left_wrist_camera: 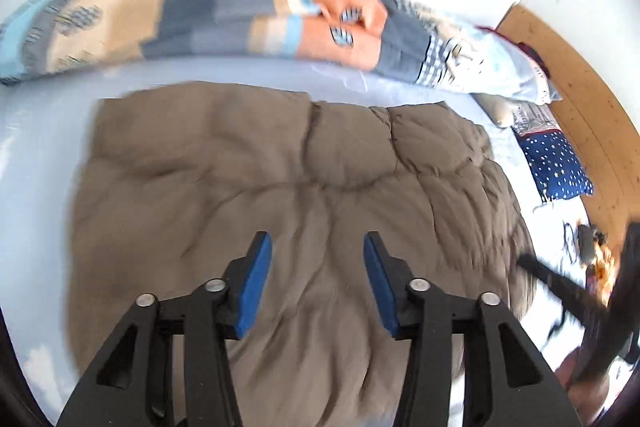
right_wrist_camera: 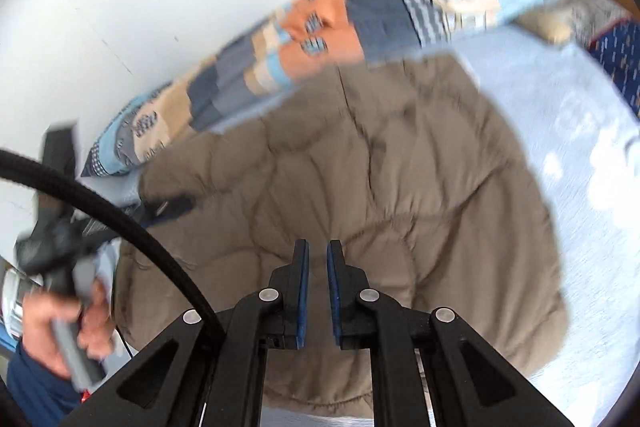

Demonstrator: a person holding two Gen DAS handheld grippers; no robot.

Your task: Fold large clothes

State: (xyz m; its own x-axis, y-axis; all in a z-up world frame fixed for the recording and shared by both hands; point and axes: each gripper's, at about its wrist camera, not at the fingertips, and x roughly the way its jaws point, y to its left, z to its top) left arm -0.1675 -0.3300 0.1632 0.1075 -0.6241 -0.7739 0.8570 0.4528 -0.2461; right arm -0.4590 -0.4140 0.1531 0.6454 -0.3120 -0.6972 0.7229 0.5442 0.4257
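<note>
A large brown quilted garment (left_wrist_camera: 280,167) lies spread flat on a light blue bed sheet (left_wrist_camera: 32,167). My left gripper (left_wrist_camera: 316,237) hovers over its near half, open, with only brown fabric showing between the blue pads. In the right wrist view the same garment (right_wrist_camera: 380,167) fills the middle. My right gripper (right_wrist_camera: 318,245) hangs above its near part, shut, with a thin gap between the pads and no fabric in it. Both views are blurred.
A patchwork duvet (left_wrist_camera: 240,19) lies along the white wall behind the garment. A dark blue starred pillow (left_wrist_camera: 556,167) sits at the right by a wooden board (left_wrist_camera: 580,67). A person's hand (right_wrist_camera: 60,331) grips a grey handle at the left, under a black cable (right_wrist_camera: 120,223).
</note>
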